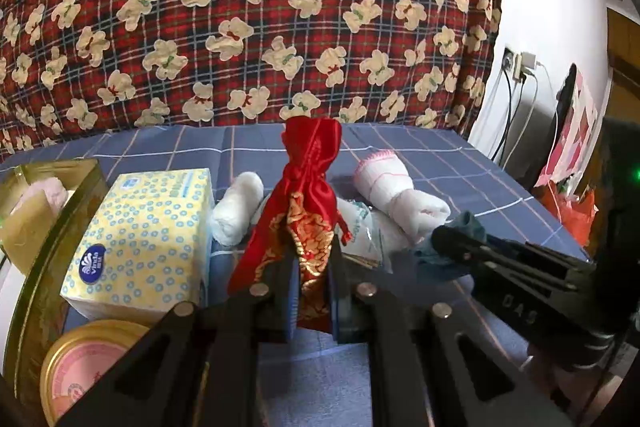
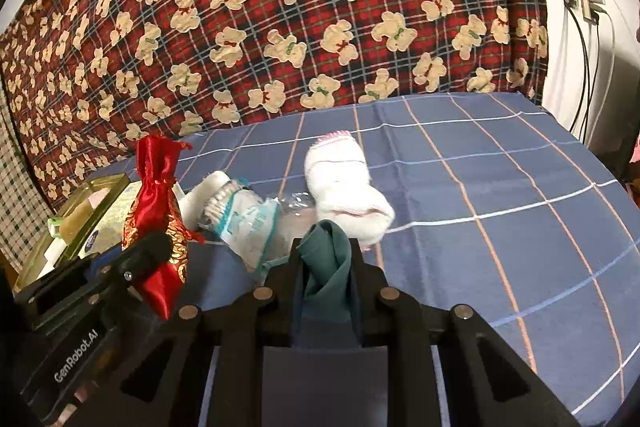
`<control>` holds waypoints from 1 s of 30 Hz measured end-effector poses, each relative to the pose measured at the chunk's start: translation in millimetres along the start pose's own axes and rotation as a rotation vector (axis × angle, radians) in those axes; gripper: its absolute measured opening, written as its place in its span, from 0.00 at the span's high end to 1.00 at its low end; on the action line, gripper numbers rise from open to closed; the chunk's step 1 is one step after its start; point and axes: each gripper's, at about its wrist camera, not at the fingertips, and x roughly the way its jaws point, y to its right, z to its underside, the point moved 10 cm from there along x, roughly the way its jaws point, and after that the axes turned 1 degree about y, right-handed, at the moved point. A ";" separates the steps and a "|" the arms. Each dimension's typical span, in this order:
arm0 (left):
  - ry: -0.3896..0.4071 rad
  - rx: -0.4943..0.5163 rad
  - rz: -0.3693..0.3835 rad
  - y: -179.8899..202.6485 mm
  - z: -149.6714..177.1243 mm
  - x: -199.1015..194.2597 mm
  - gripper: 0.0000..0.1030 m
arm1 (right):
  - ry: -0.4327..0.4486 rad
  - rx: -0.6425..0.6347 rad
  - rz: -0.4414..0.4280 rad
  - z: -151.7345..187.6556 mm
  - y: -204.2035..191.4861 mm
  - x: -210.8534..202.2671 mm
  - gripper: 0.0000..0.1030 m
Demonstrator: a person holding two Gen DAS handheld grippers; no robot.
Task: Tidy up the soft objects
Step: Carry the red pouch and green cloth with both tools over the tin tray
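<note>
Blue checked cloth (image 2: pixel 500 187) under teddy-print blanket (image 2: pixel 280 7). Left gripper (image 1: pixel 313 279) clamps red satin pouch (image 1: pixel 308 195) upright – lifted clear; right gripper (image 2: pixel 326 263) pinches teal cloth (image 2: pixel 326 259), likely both bound for sorting.

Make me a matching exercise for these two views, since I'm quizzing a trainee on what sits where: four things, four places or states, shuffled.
Things:
1. red satin pouch
2. teal cloth
3. tissue pack
4. white rolled sock

Places or states:
A. lying free on the blue checked sheet
B. pinched in the right gripper
C. beside the gold tin
D. pinched in the left gripper

Pairs: 1-D, 2-B, 3-C, 4-A
</note>
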 end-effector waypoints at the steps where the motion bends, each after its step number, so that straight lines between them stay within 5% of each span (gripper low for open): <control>1: 0.006 -0.002 0.000 -0.3 -0.7 -1.2 0.91 | 0.003 0.001 -0.002 -0.6 -1.3 0.3 0.80; 30: 0.103 0.010 -0.033 -3.4 -9.3 -19.4 0.91 | 0.153 -0.079 0.022 -13.8 -21.6 -23.9 0.80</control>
